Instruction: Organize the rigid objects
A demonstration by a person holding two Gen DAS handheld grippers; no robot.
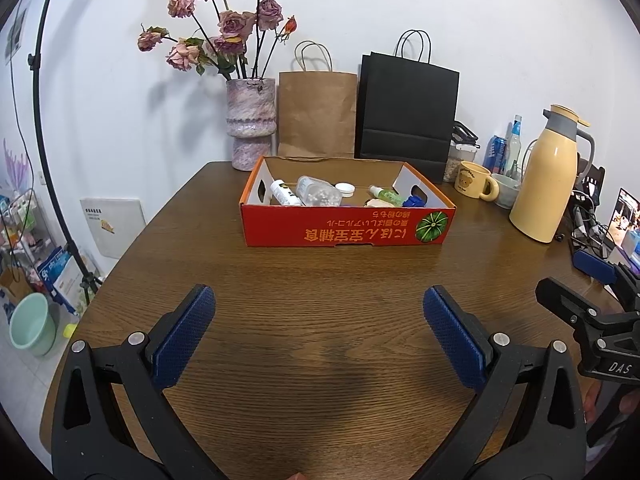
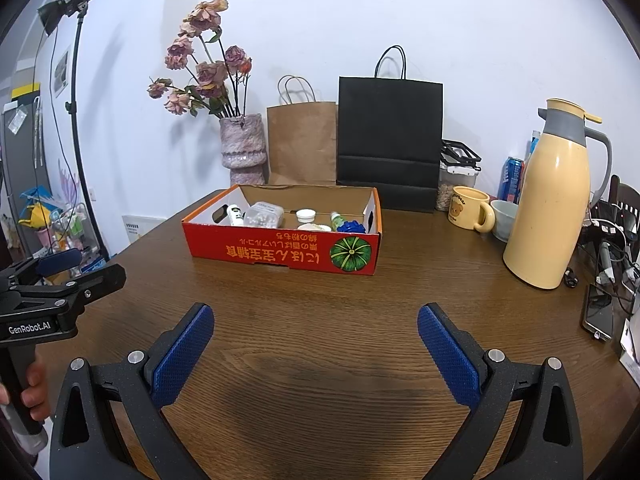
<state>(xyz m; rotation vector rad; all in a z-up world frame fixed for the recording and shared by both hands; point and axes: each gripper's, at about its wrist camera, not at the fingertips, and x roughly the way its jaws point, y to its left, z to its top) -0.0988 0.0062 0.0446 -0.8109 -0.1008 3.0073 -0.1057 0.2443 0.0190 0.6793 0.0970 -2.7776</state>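
Flanking the red box (image 1: 347,224): vase (image 1: 251,120), bags, yellow jug (image 1: 546,178).

Your two wrist views look forward low over the table (image 1: 320,320), side by side, both facing the red box (image 1: 348,230) near the far wall, shared mid-distance.

Wall (image 2: 400,12): plain white, evenly lit.
Bench (image 1: 320,280): dark brown wood grain.
Floor (image 1: 24,368): pale tiles, lower left.
Light stand (image 2: 74,92): black pole, lamp head on top, left side.
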